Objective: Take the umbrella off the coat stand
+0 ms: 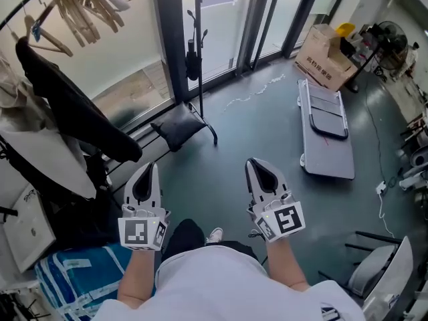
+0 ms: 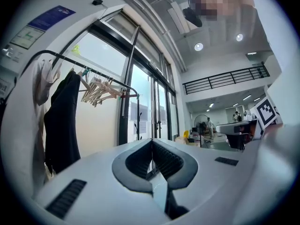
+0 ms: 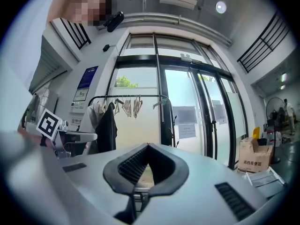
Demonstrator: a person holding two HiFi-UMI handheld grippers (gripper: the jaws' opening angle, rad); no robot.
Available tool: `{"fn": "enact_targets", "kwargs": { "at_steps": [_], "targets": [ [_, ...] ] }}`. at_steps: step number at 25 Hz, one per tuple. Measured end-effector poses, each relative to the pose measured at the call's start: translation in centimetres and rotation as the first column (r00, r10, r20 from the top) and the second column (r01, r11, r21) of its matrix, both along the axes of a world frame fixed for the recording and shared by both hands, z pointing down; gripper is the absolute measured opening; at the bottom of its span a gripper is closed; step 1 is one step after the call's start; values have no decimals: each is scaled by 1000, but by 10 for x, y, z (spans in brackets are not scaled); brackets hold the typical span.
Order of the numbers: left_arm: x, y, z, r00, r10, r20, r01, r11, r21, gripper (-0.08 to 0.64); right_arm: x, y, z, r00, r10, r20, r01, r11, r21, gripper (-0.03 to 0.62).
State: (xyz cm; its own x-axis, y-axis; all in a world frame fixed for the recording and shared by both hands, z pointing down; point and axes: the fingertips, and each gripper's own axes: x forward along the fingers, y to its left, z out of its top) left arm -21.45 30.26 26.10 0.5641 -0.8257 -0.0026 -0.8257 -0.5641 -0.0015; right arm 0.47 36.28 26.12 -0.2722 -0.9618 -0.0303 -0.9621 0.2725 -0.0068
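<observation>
Room: grey floor (image 1: pixel 267 112) running up to tall glass doors (image 1: pixel 221 19).
Clothes rail (image 1: pixel 27 2): far left, carrying a black coat (image 1: pixel 67 105) and bare hangers (image 1: pixel 87 5).
Cardboard box (image 1: pixel 326 59): far right near the doors; its contents cannot be seen.
Coat stand (image 1: pixel 200 99): slim black pole straight ahead, just before the glass.
Umbrella (image 1: pixel 192 62): dark and folded, hanging upright along the pole, high up.
Left hand-held gripper (image 1: pixel 154 167): level, clenched on nothing, well short of the umbrella, probably the nearer one.
Right hand-held gripper (image 1: pixel 251 162): level, clenched, empty; the umbrella lies ahead and to its left.

Head looks down; gripper views (level) share doors (image 3: pixel 187 111).
</observation>
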Motion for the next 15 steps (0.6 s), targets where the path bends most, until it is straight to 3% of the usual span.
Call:
{"fn": "enact_targets", "kwargs": {
  "at_steps": [8,15],
  "targets": [
    [22,-42,23,1000,18,1,-18,998,-52,23,18,-31,26,1000,11,27,-9,998,-55,18],
    [64,-127,26,995,91,-51,-94,994,-53,23,49,-115,6,998,63,-16,-63,998,-30,18]
  ]
}}
